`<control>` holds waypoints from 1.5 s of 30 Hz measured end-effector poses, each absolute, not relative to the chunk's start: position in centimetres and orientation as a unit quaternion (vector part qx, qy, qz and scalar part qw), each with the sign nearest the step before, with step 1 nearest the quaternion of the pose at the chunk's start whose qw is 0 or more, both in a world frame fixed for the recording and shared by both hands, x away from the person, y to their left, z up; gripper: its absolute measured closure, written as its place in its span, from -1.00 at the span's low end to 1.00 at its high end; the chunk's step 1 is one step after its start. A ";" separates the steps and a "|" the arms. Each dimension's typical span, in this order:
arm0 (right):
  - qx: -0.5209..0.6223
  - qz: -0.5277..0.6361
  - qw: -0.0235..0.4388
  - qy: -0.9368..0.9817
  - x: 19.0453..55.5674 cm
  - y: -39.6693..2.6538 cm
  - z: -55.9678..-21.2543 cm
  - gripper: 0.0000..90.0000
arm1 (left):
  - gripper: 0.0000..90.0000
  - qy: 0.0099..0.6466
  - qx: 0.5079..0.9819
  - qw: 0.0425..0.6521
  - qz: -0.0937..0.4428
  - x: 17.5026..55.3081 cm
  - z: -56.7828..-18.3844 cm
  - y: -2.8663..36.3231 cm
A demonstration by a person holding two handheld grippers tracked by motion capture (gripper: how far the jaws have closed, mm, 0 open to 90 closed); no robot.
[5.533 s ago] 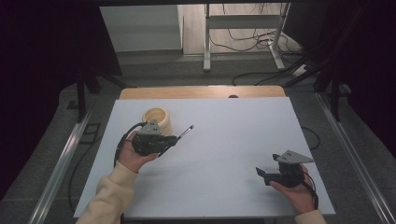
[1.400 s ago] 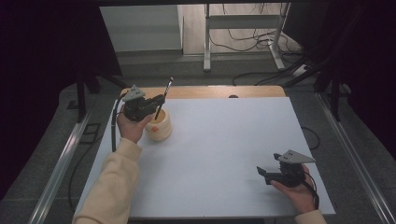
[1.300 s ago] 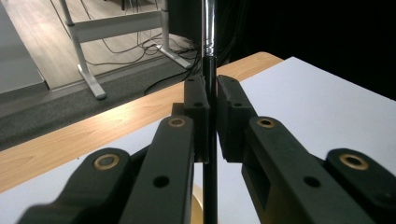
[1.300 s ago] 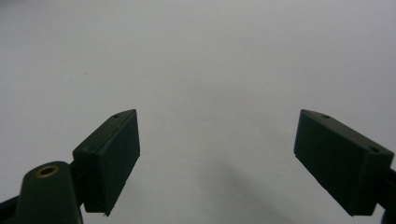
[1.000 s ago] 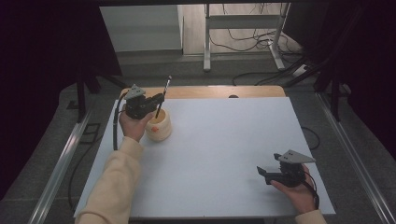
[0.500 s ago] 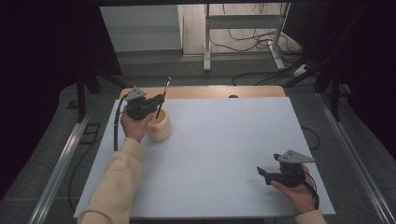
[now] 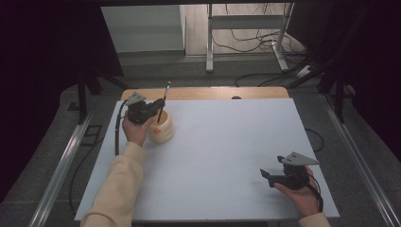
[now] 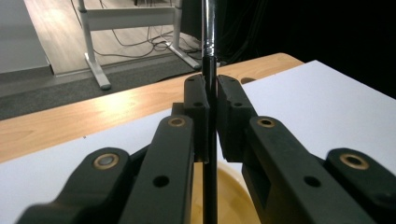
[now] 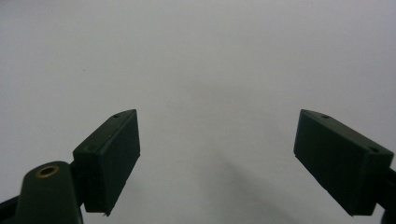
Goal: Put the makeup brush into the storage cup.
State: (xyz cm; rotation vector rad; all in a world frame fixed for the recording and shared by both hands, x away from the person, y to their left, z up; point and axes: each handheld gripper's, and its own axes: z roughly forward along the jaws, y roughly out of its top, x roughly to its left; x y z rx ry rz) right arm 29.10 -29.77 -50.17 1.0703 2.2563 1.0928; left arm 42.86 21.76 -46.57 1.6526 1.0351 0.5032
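- High view: since five and a half seconds ago the left gripper (image 7: 153,108) has carried the black pen (image 7: 162,100) from mid-table to the far left corner, and it now holds the pen upright with the lower end inside the cream cup (image 7: 161,128). Over the last second and a half hardly anything has shifted, so the pen looks ready for release into the cup. The right gripper (image 7: 270,177) rests near the front right of the white table (image 7: 227,142), as before.
- Left gripper view: the jaws are clamped tight on the pen (image 8: 208,93), which runs straight up between them; the cup's (image 8: 233,200) yellow inside shows directly below.
- Right gripper view: the right gripper (image 9: 217,156) has its jaws spread wide with nothing between them, over bare white table (image 9: 196,56).
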 end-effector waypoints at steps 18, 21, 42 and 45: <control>0.384 0.391 0.207 0.811 29.1 -29.7 -50.2 -0.67 | -0.37 0.456 0.677 0.534 0.219 42.1 -47.2 22.4; 0.384 0.391 0.207 0.810 29.1 -29.6 -50.2 -0.67 | -0.53 0.456 0.680 0.534 0.211 41.8 -46.8 22.3; 0.383 0.390 0.208 0.811 29.1 -29.6 -50.1 -0.67 | -0.79 0.437 0.702 0.533 0.179 40.6 -46.2 22.1; 0.382 0.390 0.207 0.812 29.1 -29.6 -50.1 -0.67 | -0.79 0.438 0.703 0.531 0.179 40.4 -46.3 22.2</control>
